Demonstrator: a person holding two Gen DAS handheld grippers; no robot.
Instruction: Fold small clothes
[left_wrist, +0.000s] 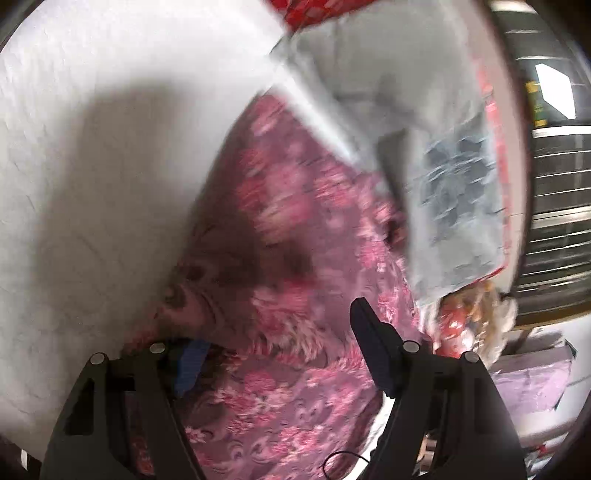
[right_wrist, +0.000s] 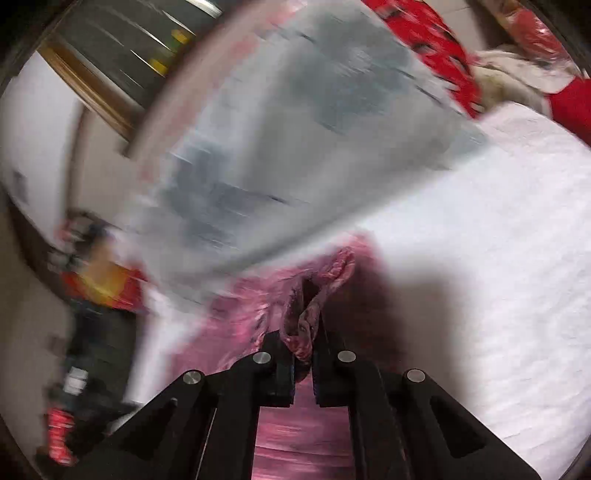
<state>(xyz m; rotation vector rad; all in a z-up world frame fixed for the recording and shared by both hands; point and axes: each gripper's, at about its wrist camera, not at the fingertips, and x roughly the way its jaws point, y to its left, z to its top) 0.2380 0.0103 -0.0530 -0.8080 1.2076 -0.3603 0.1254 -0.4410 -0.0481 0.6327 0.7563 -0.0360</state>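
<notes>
A pink and purple floral garment (left_wrist: 288, 236) lies over a white bed sheet (left_wrist: 92, 147) in the left wrist view. My left gripper (left_wrist: 280, 332) is open, its fingers wide apart with the garment between and under them; the left finger is partly hidden by cloth. In the right wrist view, my right gripper (right_wrist: 304, 339) is shut on a bunched edge of the same floral garment (right_wrist: 314, 295), lifted above the white sheet (right_wrist: 480, 258). The view is motion-blurred.
A pale grey-blue printed cloth (left_wrist: 443, 166) lies beyond the garment; it also shows in the right wrist view (right_wrist: 277, 147). Red fabric (right_wrist: 436, 40) lies at the far side. Colourful items (left_wrist: 465, 325) sit at the bed's edge, a dark window grille (left_wrist: 554, 184) behind.
</notes>
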